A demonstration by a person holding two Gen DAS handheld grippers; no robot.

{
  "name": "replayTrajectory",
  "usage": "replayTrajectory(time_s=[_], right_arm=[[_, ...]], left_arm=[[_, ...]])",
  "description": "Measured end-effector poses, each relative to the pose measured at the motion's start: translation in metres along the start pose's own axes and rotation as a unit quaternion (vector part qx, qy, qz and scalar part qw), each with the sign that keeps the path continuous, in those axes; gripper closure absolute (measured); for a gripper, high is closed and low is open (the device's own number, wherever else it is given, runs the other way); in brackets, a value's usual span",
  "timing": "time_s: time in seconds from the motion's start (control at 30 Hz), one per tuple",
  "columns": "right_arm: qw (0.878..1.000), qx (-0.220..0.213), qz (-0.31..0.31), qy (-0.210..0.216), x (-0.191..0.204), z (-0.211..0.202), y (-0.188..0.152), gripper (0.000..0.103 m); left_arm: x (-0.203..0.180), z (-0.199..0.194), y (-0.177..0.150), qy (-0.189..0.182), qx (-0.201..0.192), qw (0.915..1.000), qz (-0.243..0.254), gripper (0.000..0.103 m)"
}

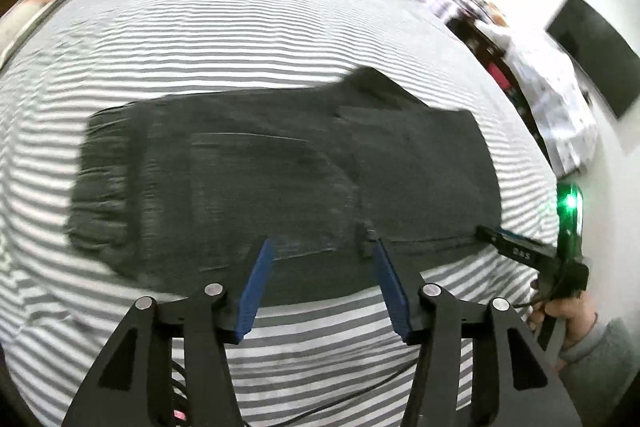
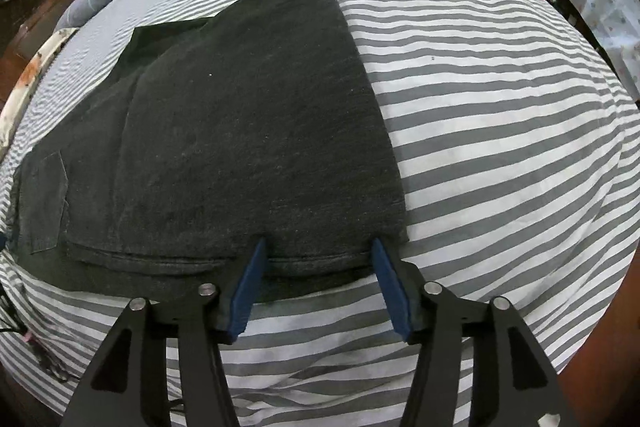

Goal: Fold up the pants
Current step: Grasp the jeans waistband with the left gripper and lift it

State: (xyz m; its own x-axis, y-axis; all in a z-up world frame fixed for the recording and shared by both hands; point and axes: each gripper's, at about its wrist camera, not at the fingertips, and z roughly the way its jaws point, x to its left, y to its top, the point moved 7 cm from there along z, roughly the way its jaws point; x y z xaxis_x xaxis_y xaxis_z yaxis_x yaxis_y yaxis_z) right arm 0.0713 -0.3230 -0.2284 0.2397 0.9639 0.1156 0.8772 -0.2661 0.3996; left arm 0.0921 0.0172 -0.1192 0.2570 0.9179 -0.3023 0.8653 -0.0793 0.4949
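Blue pads of the left hand-held gripper [image 1: 320, 251] and right hand-held gripper [image 2: 318, 249] are spread, pinching nothing, above the near hem. Next fold: pinch both near corners evenly, lift together, keep edges aligned. Dark charcoal pants [image 2: 248, 131] lie flat, apparently already folded over, on the striped bed [image 2: 500, 147]; left view blurred.

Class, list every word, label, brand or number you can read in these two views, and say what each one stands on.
"S 4 S" or similar, small pale characters, too blurred to be sure: on the right gripper finger, seen from the left wrist.
Nothing else is readable: none on the pants or striped sheet.
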Motion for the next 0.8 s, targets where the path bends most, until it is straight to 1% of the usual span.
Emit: replayTrajectory(time_s=[0.17,0.23,0.37,0.5,0.67,0.8], right_arm=[[1.000,0.004,0.015,0.004,-0.001,-0.012,-0.001,0.050],[1.000,-0.003,0.018,0.016,0.007,-0.023,-0.003,0.050],[0.999,-0.021,-0.017,0.029,0.041,-0.044,0.000,0.050],[0.997,-0.025,-0.058,0.042,0.083,-0.046,0.005,0.050],[0.993,-0.016,-0.106,0.043,0.137,-0.032,0.009,0.050],[0.991,0.004,-0.132,0.028,0.167,-0.011,0.008,0.050]], left_arm=[[0.057,-0.022,0.002,0.011,-0.024,0.9976,-0.064,0.045],[0.080,-0.028,0.000,0.020,-0.031,0.9953,-0.090,0.045],[0.118,-0.033,-0.004,0.030,-0.035,0.9903,-0.131,0.045],[0.144,-0.034,-0.010,0.023,-0.034,0.9833,-0.178,0.045],[0.165,-0.036,-0.013,0.020,-0.036,0.9774,-0.207,0.045],[0.180,-0.033,-0.019,0.006,-0.026,0.9710,-0.237,0.045]])
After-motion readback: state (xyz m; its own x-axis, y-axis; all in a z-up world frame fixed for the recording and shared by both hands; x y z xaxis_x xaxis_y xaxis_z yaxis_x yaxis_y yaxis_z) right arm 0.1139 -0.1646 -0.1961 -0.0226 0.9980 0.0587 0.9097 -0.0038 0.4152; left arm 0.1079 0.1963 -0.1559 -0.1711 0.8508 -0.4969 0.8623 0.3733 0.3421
